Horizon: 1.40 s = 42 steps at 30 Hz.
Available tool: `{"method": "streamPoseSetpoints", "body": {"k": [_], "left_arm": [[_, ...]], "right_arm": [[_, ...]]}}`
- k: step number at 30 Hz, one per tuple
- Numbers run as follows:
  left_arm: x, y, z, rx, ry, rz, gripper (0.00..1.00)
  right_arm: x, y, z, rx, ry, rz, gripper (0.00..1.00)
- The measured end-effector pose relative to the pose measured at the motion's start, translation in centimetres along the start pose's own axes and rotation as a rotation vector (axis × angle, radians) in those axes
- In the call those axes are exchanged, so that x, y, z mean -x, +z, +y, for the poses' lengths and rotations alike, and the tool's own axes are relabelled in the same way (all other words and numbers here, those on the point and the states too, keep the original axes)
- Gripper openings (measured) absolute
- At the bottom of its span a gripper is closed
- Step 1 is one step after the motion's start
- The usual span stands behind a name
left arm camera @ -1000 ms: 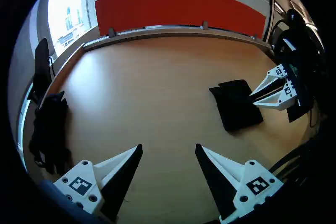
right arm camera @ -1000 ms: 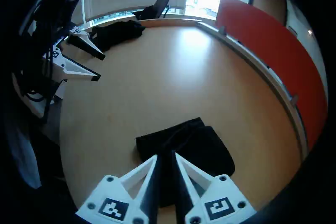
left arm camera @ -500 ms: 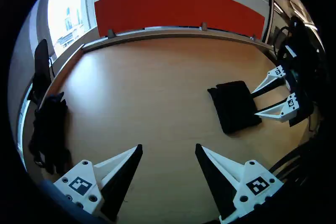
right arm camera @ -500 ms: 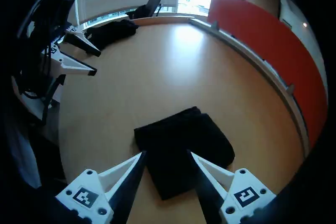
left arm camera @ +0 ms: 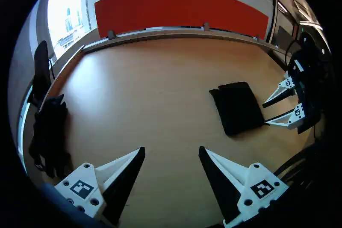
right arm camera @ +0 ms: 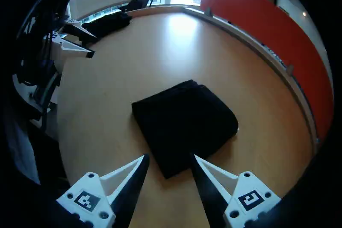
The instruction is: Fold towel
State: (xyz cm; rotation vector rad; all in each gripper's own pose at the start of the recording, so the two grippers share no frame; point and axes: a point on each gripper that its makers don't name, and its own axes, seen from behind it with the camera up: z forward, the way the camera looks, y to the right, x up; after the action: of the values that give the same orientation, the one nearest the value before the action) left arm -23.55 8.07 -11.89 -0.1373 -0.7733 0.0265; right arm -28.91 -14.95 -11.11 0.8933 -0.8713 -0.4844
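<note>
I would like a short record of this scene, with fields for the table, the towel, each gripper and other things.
table: light wood, red partition along its far edge
towel: black, folded into a flat rectangle, lying on the table
left gripper: open, holding nothing, far from the towel
right gripper: open, holding nothing, fingertips by the towel's near edge
other: heap of dark cloth at the table's edge, near a chair

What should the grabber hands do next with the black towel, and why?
Probably draw the right gripper back a little and leave the black cloth towel alone. It already lies flat as a neat folded rectangle on the light wooden table. The right gripper and the left gripper are both open, and neither holds anything.
</note>
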Motion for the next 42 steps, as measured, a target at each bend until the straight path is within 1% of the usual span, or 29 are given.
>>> {"method": "streamPoseSetpoints", "body": {"k": [9, 14, 19, 27, 33, 35, 37, 40, 42], "left_arm": [[0.0, 0.1, 0.3, 0.001, 0.004, 0.000, 0.93], [0.1, 0.0, 0.4, 0.002, -0.001, -0.001, 0.93], [0.1, 0.0, 0.6, 0.004, -0.002, 0.000, 0.93], [0.0, 0.1, 0.6, 0.004, -0.001, 0.000, 0.93], [-0.1, 0.2, 0.5, 0.004, -0.003, -0.001, 0.93], [0.0, 0.2, 0.5, 0.003, -0.003, -0.002, 0.93], [0.0, 0.3, 0.5, 0.004, -0.002, -0.003, 0.93], [0.0, 0.3, 0.5, 0.004, -0.002, -0.004, 0.93], [0.0, 0.3, 0.5, 0.005, -0.001, -0.004, 0.93]], "right_arm": [[1.9, 0.2, 0.0, 0.011, 0.017, -0.030, 0.70], [3.2, 0.4, -0.4, 0.002, 0.038, -0.054, 0.66], [3.6, 0.7, -0.6, -0.002, 0.064, -0.059, 0.62], [4.0, 1.2, -0.8, -0.002, 0.098, -0.066, 0.41], [4.2, 1.3, -0.9, 0.002, 0.121, -0.067, 0.33], [4.3, 1.3, -0.8, 0.004, 0.125, -0.067, 0.25], [4.3, 1.3, -0.8, 0.006, 0.127, -0.066, 0.21], [4.3, 1.3, -0.8, 0.007, 0.129, -0.063, 0.09], [4.2, 1.4, -0.8, 0.008, 0.130, -0.059, 0.06]]}}
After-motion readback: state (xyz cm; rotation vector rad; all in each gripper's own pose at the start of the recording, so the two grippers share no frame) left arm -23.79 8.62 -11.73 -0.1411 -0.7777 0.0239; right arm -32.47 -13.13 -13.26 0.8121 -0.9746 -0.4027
